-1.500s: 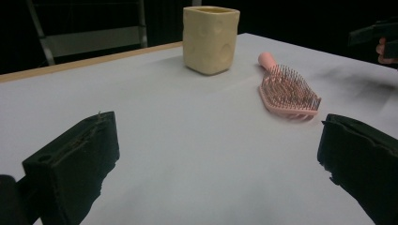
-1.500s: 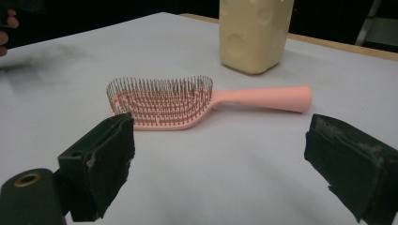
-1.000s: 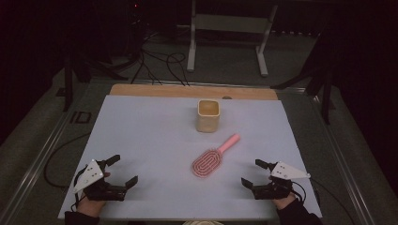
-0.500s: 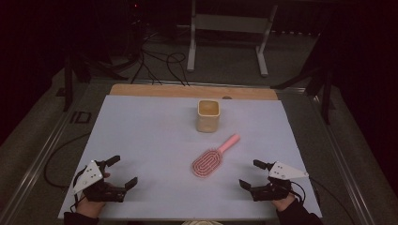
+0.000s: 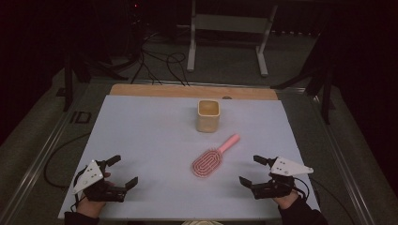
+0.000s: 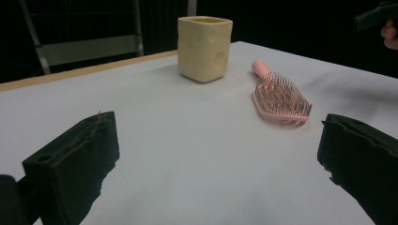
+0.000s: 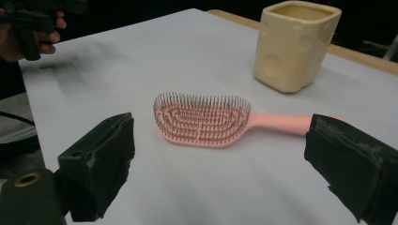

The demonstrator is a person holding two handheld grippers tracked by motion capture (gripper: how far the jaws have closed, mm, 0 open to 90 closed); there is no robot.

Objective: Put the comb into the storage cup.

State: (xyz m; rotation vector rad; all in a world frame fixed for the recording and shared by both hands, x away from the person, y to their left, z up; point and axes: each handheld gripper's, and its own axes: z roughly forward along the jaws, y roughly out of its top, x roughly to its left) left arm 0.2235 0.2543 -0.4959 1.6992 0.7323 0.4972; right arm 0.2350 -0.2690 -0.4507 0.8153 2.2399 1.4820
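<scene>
While both tongs, left tongs [image 5: 123, 171] and right tongs [image 5: 251, 169], gape empty, the cup's [image 5: 208, 115] inside stays hidden beyond the hairbrush [image 5: 214, 157].

A: Obstacles on the white table cover [image 5: 141, 140]?
B: Two, both mid-table. Cream square cup [image 5: 208, 115] upright toward the far side, pink hairbrush [image 5: 213, 158] lying bristles-up nearer the front, handle angled at the cup. Small gap between them.
A: Sides?
B: Left half bare in front of the left gripper [image 5: 122, 171]. Right gripper [image 5: 251, 170], jaws wide apart, has open cover to the brush.
</scene>
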